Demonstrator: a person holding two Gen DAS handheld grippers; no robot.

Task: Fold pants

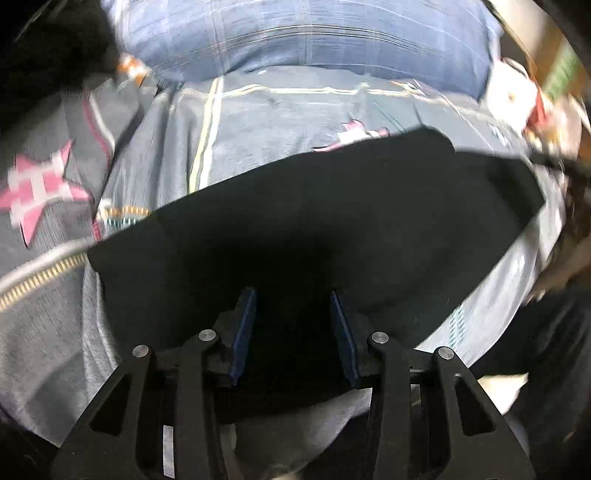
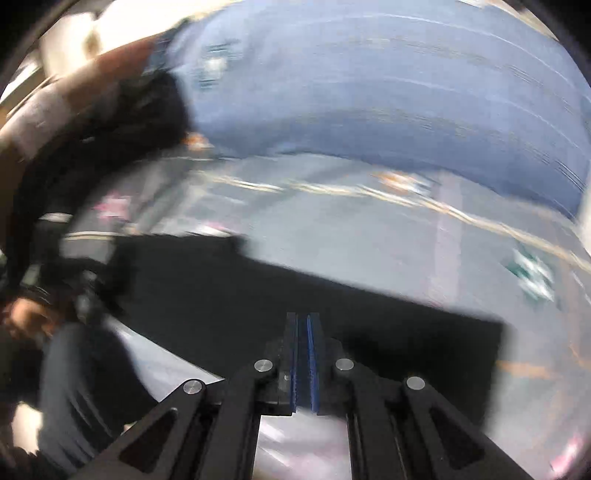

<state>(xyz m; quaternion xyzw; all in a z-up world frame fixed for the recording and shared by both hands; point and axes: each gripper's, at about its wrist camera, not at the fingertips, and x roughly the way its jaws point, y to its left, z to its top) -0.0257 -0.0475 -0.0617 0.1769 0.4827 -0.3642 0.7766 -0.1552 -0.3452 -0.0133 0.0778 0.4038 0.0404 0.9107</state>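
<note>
The black pants (image 1: 314, 206) lie flat on a grey-blue bedspread (image 1: 258, 122), folded into a broad dark slab. My left gripper (image 1: 291, 293) hangs just over their near part, open. Its blue pads (image 1: 245, 325) stand apart with only the fabric below them. In the right wrist view, which is heavily blurred, the same pants (image 2: 258, 295) stretch from the left to a square corner at the right. My right gripper (image 2: 303, 315) is shut above them, and nothing shows between its pads.
A big blue checked pillow (image 1: 295, 33) lies beyond the pants, also in the right wrist view (image 2: 369, 92). The bedspread bears pink stars (image 1: 33, 188) and a zip. A person's hand (image 2: 26, 317) and dark sleeve are at the left edge. Cluttered things (image 1: 532, 103) sit at the far right.
</note>
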